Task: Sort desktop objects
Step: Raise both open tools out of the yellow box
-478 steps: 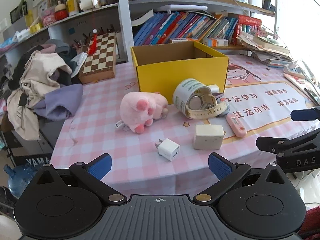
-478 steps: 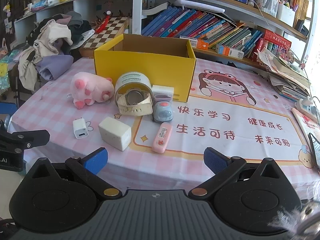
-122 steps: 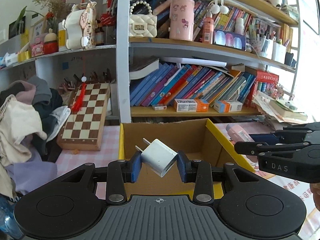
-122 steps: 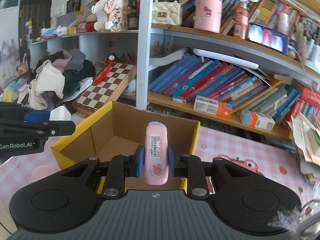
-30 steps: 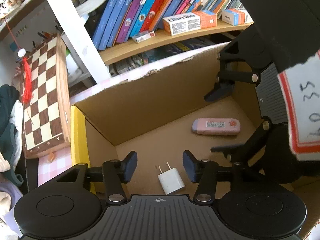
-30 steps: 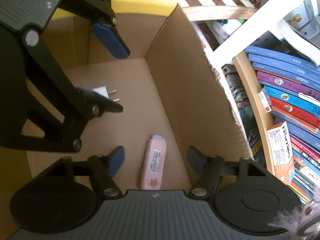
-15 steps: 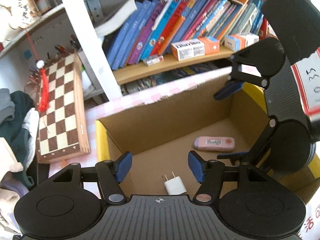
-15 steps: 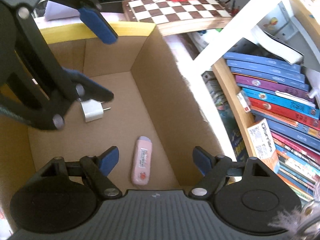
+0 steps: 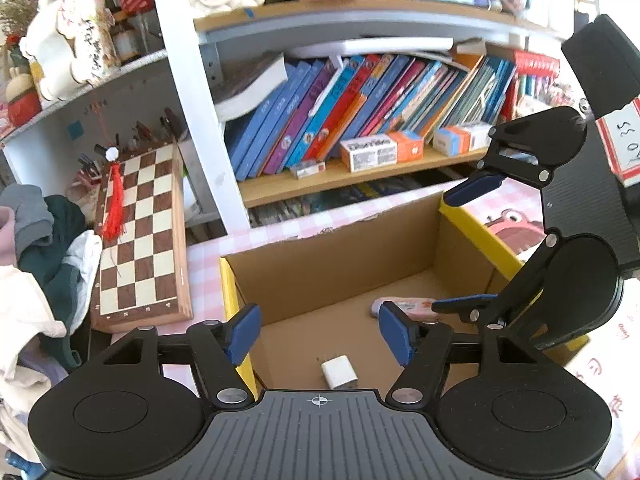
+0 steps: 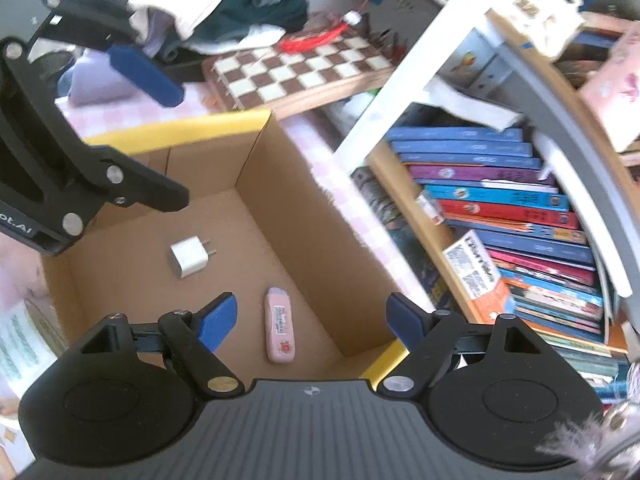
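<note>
Charger [image 10: 189, 257] and pink case [image 10: 280, 325] lie apart on the floor of the yellow box [image 10: 256, 121]. My left tool [image 9: 319, 333] and right tool [image 10: 312, 315] hover above it, both spread wide and empty. I judge a straight lift clears the walls best.

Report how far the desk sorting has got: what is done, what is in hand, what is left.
Done: the white charger and the pink device lie apart on the floor of the yellow box. In hand: nothing; the left gripper and the right gripper are above the box with jaws open and empty. Left: these views do not show the rest of the desk, so I cannot tell what remains.
</note>
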The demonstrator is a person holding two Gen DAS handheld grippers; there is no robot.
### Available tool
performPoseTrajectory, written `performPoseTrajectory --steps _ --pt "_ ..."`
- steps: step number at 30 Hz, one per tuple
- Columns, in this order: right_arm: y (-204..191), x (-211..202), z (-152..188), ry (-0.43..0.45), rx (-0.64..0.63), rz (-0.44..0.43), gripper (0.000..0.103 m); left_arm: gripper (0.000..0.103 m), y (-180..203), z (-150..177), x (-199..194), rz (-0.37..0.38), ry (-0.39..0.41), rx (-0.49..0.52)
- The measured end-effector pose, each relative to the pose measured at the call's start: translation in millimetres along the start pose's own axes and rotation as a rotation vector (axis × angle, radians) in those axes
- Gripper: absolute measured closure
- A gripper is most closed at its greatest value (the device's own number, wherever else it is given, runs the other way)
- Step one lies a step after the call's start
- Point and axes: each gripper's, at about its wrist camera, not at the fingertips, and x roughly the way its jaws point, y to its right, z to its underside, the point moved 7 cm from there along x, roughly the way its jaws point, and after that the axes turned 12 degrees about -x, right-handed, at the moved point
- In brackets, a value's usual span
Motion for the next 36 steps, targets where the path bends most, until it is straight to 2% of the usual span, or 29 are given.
performPoseTrajectory --steps 11,20,28,36 --pt "0 -72 -10 0.121 0.176 0.153 0.021 0.034 -5 1 -57 0.032 0.131 -0.020" --pt "-20 -121 -12 0.168 0.291 0.243 0.020 0.030 -8 15 -104 0.067 0.205 0.015" --pt "-54 -152 -5 0.178 0.391 0.287 0.018 0.025 -21 43 -139 0.071 0.219 -0.004" --pt "-90 -166 13 0.142 0.477 0.299 0.017 0.025 -37 76 -158 0.051 0.200 -0.028"
